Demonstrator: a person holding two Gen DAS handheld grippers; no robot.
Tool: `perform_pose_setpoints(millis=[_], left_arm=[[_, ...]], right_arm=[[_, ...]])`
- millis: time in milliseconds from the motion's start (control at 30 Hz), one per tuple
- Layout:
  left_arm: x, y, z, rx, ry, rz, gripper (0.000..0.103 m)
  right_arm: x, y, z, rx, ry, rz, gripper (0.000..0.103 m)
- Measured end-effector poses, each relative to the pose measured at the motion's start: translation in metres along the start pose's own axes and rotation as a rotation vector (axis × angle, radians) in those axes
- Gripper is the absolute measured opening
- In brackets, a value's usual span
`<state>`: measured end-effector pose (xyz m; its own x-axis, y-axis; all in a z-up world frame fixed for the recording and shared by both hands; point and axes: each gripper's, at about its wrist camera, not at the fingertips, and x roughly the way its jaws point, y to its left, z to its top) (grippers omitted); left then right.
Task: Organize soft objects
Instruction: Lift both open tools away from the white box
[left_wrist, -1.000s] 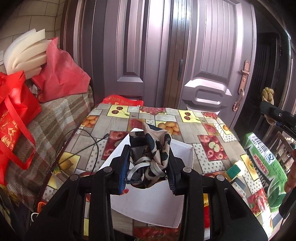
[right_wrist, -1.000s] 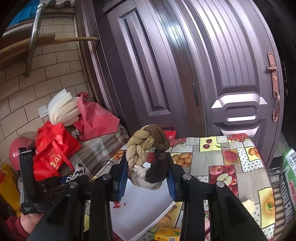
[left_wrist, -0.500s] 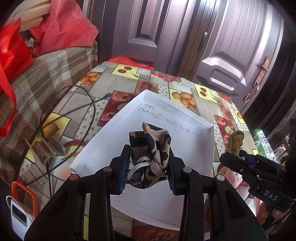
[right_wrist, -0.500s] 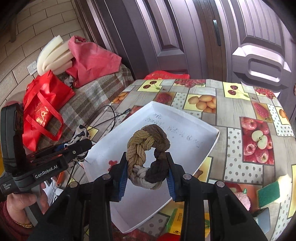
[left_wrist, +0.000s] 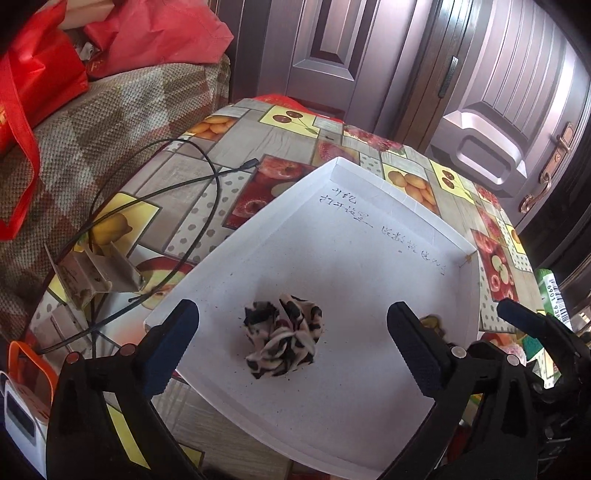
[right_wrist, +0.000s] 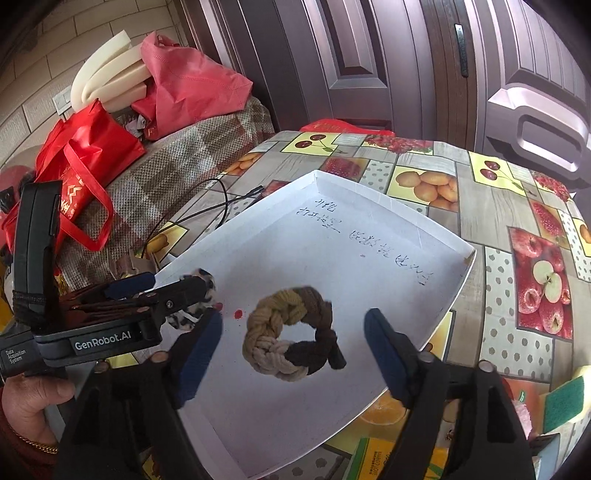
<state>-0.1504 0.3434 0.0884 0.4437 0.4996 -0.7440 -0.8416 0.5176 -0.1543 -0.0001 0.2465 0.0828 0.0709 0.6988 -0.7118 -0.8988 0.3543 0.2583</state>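
A black-and-white patterned fabric scrunchie lies on the floor of a shallow white tray. My left gripper is open just above it, jaws wide apart. In the right wrist view a braided rope ring in tan, cream and brown lies in the same tray. My right gripper is open around it without touching. The left gripper shows there at the left with the scrunchie partly hidden behind it.
The tray sits on a fruit-patterned tablecloth. A black cable and a small cardboard piece lie left of it. Red bags rest on a checked sofa. A green sponge and packaging lie at the right. Doors stand behind.
Both grippers have moved down over the tray and opened. The scrunchie and the braided ring have been let go and now lie in the tray.
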Motion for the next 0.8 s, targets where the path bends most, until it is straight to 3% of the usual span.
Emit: perform_pose_setpoints(millis=[233, 333, 400, 533, 633, 800], left_arm=[[-0.020, -0.002, -0.004, 0.004, -0.056, 0.010, 0.103], [-0.039, -0.009, -0.009, 0.022, -0.101, -0.049, 0.103], [-0.053, -0.016, -0.016, 0.053, -0.109, -0.144, 0.103], [-0.073, -0.041, -0.040, 0.146, -0.069, -0.306, 0.103], [-0.082, -0.071, -0.072, 0.294, -0.010, -0.389, 0.103], [-0.079, -0.110, -0.128, 0.476, 0.113, -0.468, 0.103]], right_arm=[[-0.034, 0.008, -0.003, -0.049, -0.108, -0.041, 0.103], [-0.062, 0.008, -0.007, -0.071, -0.174, -0.057, 0.103], [-0.085, 0.003, -0.011, -0.065, -0.224, -0.077, 0.103], [-0.130, -0.025, -0.021, 0.012, -0.305, -0.135, 0.103], [-0.156, -0.054, -0.041, 0.090, -0.336, -0.169, 0.103], [-0.173, -0.081, -0.091, 0.083, -0.238, -0.260, 0.103]])
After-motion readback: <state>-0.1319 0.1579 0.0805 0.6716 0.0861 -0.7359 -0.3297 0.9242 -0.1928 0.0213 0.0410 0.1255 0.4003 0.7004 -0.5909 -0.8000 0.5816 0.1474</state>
